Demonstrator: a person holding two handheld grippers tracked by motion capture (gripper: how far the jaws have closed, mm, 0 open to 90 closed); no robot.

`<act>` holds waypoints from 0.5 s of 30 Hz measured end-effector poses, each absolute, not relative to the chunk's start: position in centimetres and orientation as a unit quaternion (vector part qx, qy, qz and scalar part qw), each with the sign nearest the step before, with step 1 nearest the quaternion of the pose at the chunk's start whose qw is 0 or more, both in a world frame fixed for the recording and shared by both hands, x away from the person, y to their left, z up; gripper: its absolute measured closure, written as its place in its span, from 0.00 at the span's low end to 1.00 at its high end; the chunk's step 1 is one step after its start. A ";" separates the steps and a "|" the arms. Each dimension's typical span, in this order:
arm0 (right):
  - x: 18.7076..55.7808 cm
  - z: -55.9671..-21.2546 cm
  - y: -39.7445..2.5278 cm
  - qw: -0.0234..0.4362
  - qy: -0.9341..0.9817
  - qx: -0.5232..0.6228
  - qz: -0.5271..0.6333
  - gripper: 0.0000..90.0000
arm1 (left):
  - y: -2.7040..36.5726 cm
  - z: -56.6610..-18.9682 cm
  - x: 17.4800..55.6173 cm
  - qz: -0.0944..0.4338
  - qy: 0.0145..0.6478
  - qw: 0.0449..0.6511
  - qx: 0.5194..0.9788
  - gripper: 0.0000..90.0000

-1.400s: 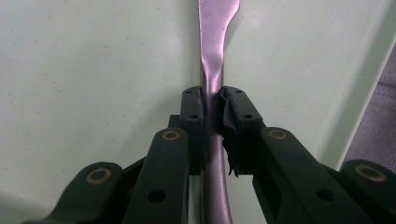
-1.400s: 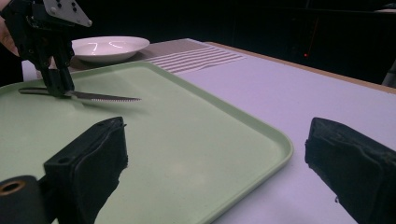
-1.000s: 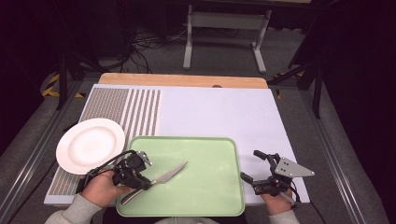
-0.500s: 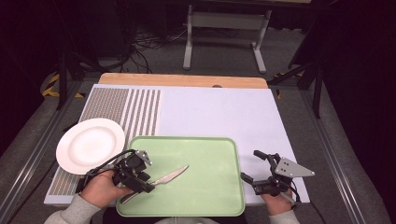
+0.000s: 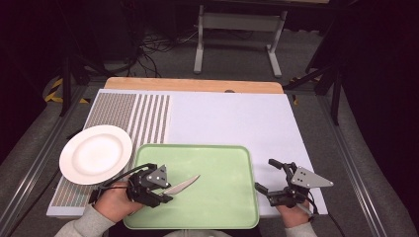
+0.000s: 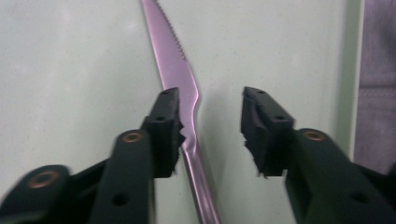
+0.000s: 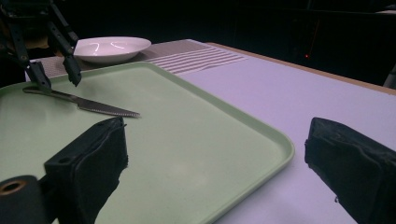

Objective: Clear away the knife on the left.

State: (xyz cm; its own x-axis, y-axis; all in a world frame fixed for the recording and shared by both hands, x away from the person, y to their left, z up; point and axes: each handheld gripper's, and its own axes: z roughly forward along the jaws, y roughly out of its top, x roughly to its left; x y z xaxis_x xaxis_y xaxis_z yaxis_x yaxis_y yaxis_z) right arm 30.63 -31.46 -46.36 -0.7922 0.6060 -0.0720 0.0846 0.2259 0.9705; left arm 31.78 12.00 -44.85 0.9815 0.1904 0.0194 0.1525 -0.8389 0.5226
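Serrated table knife [image 6: 180, 77] lying flat on the pale green tray [image 5: 222, 163], in its near-left part, blade pointing toward the tray's middle. Left gripper [image 5: 157, 193] poised over the knife's neck, jaws apart. Seen along those jaws in the left gripper view: one black jaw right against the metal where blade meets handle, the other well clear on the far side, bare tray between. Handle end cut off at the bottom of that view, blade tip cut off at the top; serrations sharp there, lost to distance from above. Handle hidden under gripper and hand in the high view. From the right gripper view: knife [image 7: 81, 103] flat on the tray [image 7: 196, 140], left gripper [image 7: 55, 77] standing above its handle end. White plate [image 5: 95, 154] on the table off the tray's far-left corner. Right gripper [image 5: 270, 175] just off the tray's right edge, jaws wide apart, empty.
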 end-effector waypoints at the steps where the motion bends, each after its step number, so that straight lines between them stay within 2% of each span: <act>1: 30.6 -46.4 -31.5 0.226 0.750 0.230 0.578 0.07 | 11.9 -44.9 31.7 0.036 0.087 0.268 0.959 0.76; 3: 30.6 -46.4 -31.5 0.225 0.750 0.230 0.578 0.07 | 11.8 -45.0 31.7 0.046 0.083 0.262 0.960 0.84; 5: 30.6 -46.4 -31.5 0.225 0.750 0.230 0.578 0.07 | 11.7 -45.2 31.6 0.050 0.072 0.256 0.963 0.87; 7: 30.7 -46.4 -31.5 0.225 0.750 0.231 0.578 0.07 | 11.7 -45.3 31.6 0.052 0.064 0.252 0.964 0.98; 15: 30.7 -46.4 -31.5 0.226 0.750 0.231 0.577 0.07 | 11.2 -46.0 31.5 0.061 0.048 0.227 0.971 1.00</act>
State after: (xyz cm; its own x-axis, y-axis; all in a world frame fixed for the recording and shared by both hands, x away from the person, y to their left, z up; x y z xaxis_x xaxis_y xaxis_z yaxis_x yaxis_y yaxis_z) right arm 30.67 -31.51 -46.37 -0.7910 0.6075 -0.0724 0.0851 0.2263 0.9703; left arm 31.54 11.18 -46.02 0.9879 0.1212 0.0966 0.0657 -0.8923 0.4467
